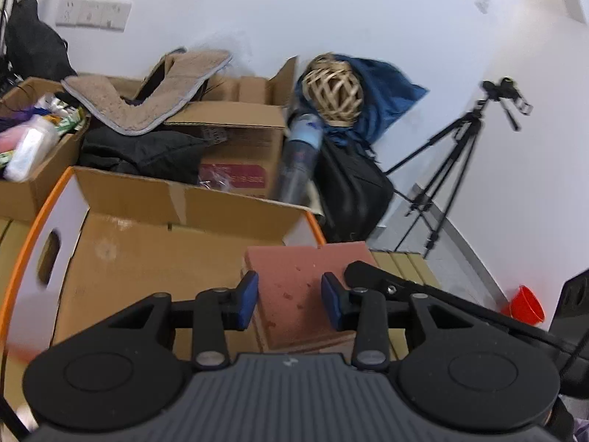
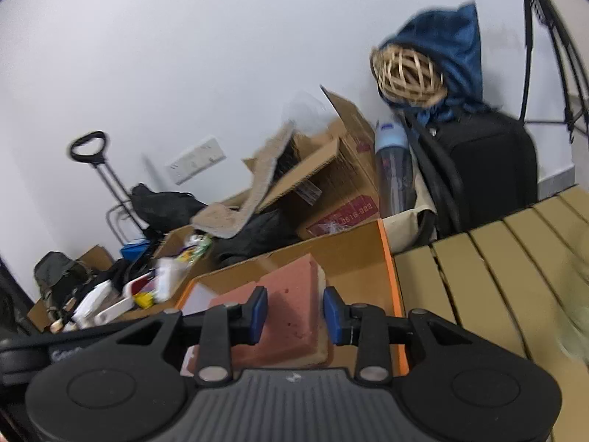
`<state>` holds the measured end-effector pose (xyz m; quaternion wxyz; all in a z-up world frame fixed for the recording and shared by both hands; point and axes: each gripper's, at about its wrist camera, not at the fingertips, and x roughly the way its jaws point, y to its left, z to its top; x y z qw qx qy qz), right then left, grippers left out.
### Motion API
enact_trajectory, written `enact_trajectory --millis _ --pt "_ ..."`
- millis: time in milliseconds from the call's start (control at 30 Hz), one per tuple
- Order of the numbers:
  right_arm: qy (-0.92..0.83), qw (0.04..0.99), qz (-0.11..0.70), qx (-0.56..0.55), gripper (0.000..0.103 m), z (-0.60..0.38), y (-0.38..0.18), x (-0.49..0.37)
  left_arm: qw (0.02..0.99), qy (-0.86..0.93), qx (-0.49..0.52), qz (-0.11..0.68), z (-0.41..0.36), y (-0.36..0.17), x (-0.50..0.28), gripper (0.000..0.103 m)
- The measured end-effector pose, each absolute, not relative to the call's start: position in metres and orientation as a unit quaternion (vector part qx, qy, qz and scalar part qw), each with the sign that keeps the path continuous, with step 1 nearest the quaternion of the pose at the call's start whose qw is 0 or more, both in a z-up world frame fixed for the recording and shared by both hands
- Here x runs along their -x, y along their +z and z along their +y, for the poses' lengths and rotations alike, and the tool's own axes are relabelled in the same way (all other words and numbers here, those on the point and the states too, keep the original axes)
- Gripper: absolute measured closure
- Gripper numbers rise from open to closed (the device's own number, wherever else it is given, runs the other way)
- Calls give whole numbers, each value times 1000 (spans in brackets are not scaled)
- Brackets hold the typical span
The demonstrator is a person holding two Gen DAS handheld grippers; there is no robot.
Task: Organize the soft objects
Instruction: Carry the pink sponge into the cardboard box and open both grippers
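Note:
A pink-red sponge block [image 1: 305,287] with a tan underside lies at the right end of an open cardboard box [image 1: 147,258] with orange edges. My left gripper [image 1: 289,302] is open, its blue pads either side of the sponge's near part, above it. In the right wrist view the same sponge [image 2: 291,316] sits between the pads of my right gripper [image 2: 294,315], which is open around it. The box [image 2: 353,254] lies under it. The right gripper's black finger [image 1: 371,276] shows beside the sponge in the left wrist view.
A slatted tan table [image 2: 497,258] carries the box. Behind are cardboard boxes [image 1: 235,136] with a beige fleece mat [image 1: 147,92], black cloth [image 1: 140,151], a bottle [image 1: 302,154], a wicker ball [image 1: 333,90] on blue fabric, a black bag [image 2: 489,162] and a tripod [image 1: 452,154].

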<state>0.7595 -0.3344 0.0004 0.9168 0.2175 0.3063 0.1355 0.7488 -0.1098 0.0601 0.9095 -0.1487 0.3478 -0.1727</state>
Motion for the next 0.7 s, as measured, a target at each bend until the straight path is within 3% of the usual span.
enact_trajectory --millis 200,400,567,633,700 --pt "98 910 356 -189 71 -322 -37 -859 884 -161 165 406 -108 13 -850 68" --pt "52 912 389 -119 75 -308 -67 -897 878 -151 143 431 -117 -17 -887 70" --pt "59 919 377 -104 71 -304 -48 -887 889 -148 125 415 -112 9 -872 66" --pt "60 924 365 -96 71 -305 -27 -873 899 -148 111 397 -108 36 -852 58" --pt "64 929 354 -89 65 -307 -4 -856 909 -143 102 378 -103 60 -830 51"
